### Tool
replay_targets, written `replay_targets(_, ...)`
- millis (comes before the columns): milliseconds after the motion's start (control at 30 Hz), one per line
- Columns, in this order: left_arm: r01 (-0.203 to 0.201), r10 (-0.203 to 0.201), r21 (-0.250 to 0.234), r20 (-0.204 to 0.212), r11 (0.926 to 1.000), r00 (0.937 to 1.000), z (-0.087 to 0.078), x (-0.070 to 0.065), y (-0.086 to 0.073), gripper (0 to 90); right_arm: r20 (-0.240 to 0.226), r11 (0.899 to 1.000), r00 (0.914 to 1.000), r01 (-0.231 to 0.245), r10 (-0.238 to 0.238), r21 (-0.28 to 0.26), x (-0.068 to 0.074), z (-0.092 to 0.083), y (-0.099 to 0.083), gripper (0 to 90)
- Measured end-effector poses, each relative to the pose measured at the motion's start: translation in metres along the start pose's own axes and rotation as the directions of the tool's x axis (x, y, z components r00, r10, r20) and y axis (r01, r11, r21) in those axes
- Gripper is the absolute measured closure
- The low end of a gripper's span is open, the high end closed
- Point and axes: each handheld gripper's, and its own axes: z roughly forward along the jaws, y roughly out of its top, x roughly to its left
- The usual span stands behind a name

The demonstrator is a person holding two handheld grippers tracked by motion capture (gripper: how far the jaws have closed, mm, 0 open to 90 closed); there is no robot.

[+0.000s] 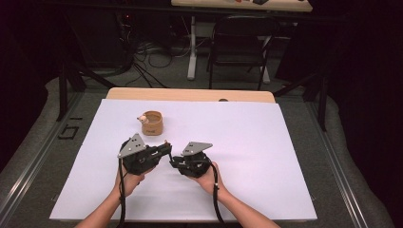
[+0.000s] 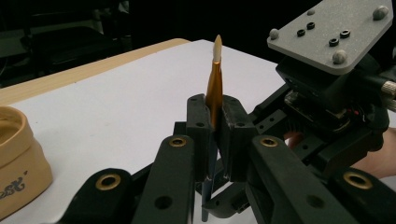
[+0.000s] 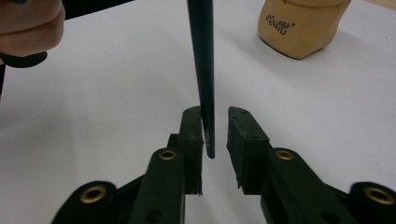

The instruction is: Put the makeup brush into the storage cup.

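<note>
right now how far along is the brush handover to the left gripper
Done: the left gripper is clamped on the paintbrush. In hand: the right gripper has opened, a gap showing beside the handle end. Left: pulling away, perhaps putting it in the tan cup.

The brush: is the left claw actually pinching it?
Touching. In the left gripper view, the left claw's pads press on both sides of the brush, with no gap.

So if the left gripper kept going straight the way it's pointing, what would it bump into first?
Probably the right gripper, right in front of the left gripper, which is shut on the paintbrush. Depth is hard to judge; it might slip just past.
</note>
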Motion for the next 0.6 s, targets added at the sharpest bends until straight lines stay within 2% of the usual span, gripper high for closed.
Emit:
replay_targets(333, -0.014, 0.014, 0.005, -0.032, 0.9999, 0.9994, -0.003, 0.001, 0.0, 83.6, 0.03, 1.0, 0.9995, -0.008, 0.008, 0.009, -0.004, -0.005, 0.001, 46.6)
replay_targets(600, -0.027, 0.028, 0.007, -0.049, 0.9996, 0.9984, -0.006, 0.002, 0.0, 83.6, 0.032, 1.0, 0.9993, -0.02, 0.02, 0.005, -0.008, -0.013, 0.001, 33.2)
